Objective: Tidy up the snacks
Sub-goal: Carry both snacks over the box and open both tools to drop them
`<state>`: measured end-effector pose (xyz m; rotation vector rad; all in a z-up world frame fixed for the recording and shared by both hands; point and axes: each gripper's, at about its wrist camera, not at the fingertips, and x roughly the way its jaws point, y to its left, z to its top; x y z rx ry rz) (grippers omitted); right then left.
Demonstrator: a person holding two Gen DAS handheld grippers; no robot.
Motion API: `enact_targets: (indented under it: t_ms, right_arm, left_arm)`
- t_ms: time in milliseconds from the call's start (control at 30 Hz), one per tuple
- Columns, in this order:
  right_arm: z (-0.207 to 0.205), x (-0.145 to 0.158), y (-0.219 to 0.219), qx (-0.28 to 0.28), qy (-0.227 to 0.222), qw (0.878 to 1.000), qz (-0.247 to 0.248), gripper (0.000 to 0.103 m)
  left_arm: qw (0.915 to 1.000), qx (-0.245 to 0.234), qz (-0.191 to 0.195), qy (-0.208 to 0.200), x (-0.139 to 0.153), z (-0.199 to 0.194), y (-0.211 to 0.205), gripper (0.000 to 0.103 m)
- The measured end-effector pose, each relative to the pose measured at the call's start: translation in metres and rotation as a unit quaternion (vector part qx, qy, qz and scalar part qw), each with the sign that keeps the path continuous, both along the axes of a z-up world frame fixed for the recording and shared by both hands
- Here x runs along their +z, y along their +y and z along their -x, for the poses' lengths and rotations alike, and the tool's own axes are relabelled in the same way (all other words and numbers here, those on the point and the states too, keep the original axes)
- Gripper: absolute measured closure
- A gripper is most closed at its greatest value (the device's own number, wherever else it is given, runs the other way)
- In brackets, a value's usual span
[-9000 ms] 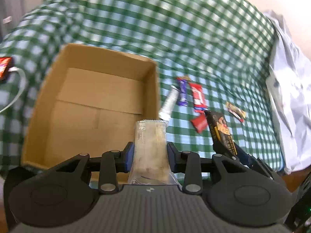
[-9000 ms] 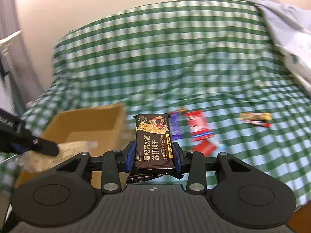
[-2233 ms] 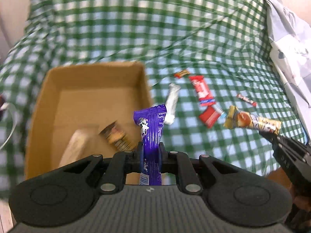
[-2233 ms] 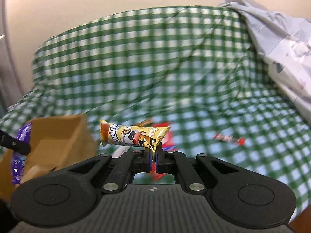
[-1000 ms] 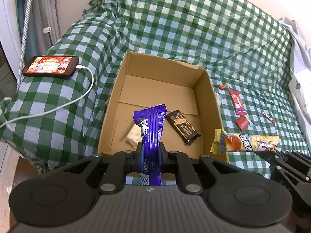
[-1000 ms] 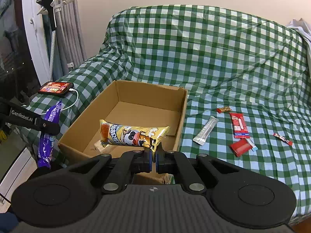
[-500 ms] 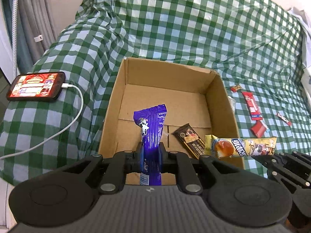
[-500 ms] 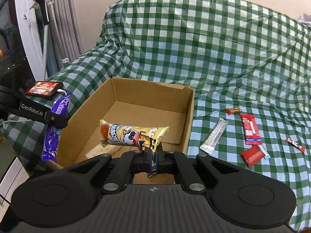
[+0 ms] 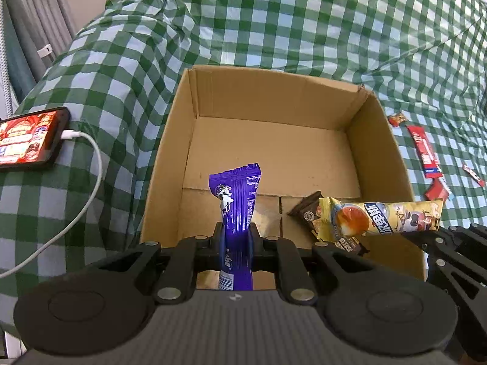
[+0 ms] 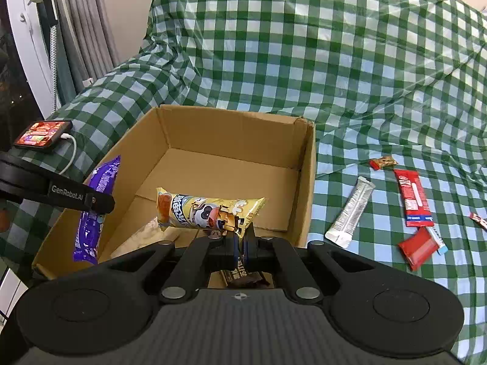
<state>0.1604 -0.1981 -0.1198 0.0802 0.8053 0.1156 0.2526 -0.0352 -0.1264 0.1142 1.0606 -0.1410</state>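
**A:** What was the left gripper (image 9: 236,237) carrying?

**B:** Its black plastic fingers were pressed together on a glossy purple foil snack wrapper (image 9: 237,210), a long crinkled packet standing upright in the lower middle of the left wrist view, its crimped top flaring out. In the right wrist view the same packet hung at the left edge, over the near left corner of the box.

**A:** And the right gripper (image 10: 240,243)?

**B:** It was pinching the crimped end of a shiny yellow cartoon-printed snack packet (image 10: 210,211), a plump pillow shape held sideways in the middle of the frame, above the box floor.

**A:** Describe the box.

**B:** An open brown corrugated cardboard box (image 9: 274,91), rectangular, matte, with seamed bottom flaps. It sat on a green-and-white checked cloth (image 10: 334,60) that was smooth, a little shiny and creased into folds. A dark brown flat biscuit packet (image 9: 307,213) lay on the box floor, partly hidden behind the yellow one. A pale packet beside it was too hidden to make out.

**A:** Anything outside the box?

**B:** At the right of the right wrist view lay a slim silver foil stick sachet (image 10: 350,213), a long red flat wrapper (image 10: 414,197), a small square red packet (image 10: 418,249), a tiny red-and-gold sweet (image 10: 383,162) and a thin red strip at the edge. At the left, a black smartphone (image 10: 42,137) with a lit screen rested on the cloth, a white cable (image 9: 88,188) plugged into it.
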Motion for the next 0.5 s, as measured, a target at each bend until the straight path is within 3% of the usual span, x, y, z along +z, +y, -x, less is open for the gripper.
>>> enact_targets:
  t_ms: [133, 200, 233, 267, 300, 367, 500]
  right_arm:
    - [-0.013, -0.005, 0.004, 0.004, 0.004, 1.0, -0.005, 0.1]
    - [-0.019, -0.006, 0.005, 0.005, 0.006, 1.0, -0.012, 0.095]
    - [-0.023, -0.007, 0.007, 0.003, 0.011, 1.0, -0.015, 0.094]
    - [-0.026, -0.008, 0.007, 0.006, 0.021, 1.0, -0.018, 0.079]
    - [-0.028, -0.009, 0.008, 0.006, 0.03, 0.999, -0.02, 0.052]
    - [-0.024, -0.008, 0.011, 0.005, 0.032, 0.999, -0.014, 0.02]
    - [-0.003, -0.005, 0.017, 0.018, 0.036, 0.999, 0.002, 0.014]
  left_arm:
    - [0.9999, 0.005, -0.013, 0.001, -0.007, -0.011, -0.002, 0.084]
    - [0.9996, 0.013, -0.025, -0.003, -0.007, -0.014, -0.001, 0.046]
    - [0.9994, 0.017, -0.029, -0.009, -0.005, -0.014, 0.0, 0.01]
    - [0.9991, 0.023, -0.031, -0.016, -0.002, -0.014, 0.001, 0.001]
    - [0.9987, 0.029, -0.029, -0.03, 0.001, -0.011, 0.004, 0.0]
    - [0.9984, 0.029, -0.034, -0.033, 0.003, -0.005, 0.006, 0.0]
    - [0.999, 0.021, -0.04, -0.002, -0.001, 0.016, 0.013, 0.0]
